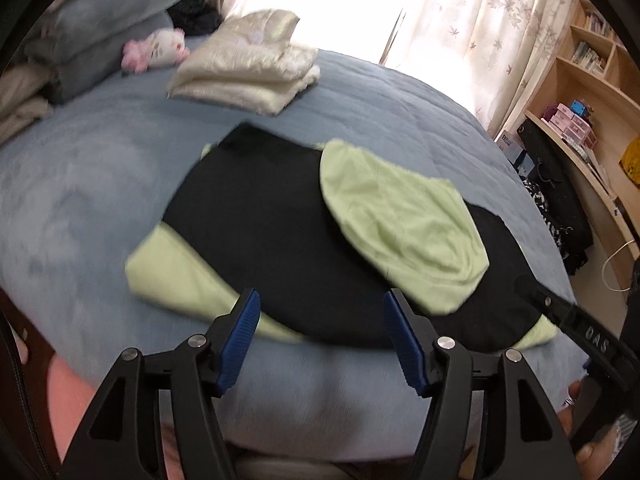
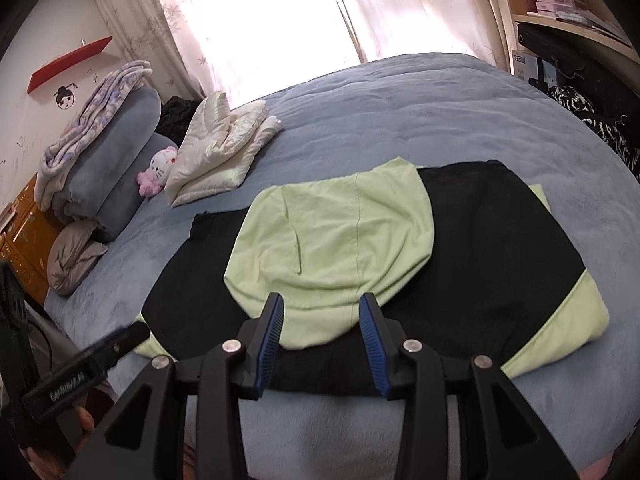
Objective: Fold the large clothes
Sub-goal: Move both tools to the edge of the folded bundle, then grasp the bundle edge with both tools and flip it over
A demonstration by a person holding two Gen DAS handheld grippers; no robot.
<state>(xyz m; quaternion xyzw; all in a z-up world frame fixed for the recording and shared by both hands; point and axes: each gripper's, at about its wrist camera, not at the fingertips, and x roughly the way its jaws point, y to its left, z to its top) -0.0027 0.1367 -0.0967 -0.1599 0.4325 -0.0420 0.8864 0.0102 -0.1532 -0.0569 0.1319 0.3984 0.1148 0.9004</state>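
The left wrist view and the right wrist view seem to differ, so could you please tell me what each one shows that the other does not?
Only the left wrist view shows the wooden bookshelf with books. Only the right wrist view shows the red wall shelf, the face sticker below it and the orange cabinet. Both show the bed, the black-and-green garment, the cream bundle, the plush toy and open, empty tongs: left tongs, right tongs.

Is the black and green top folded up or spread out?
Folded: the black and green top lies as a compact bundle on the bed, green hood tucked on top.
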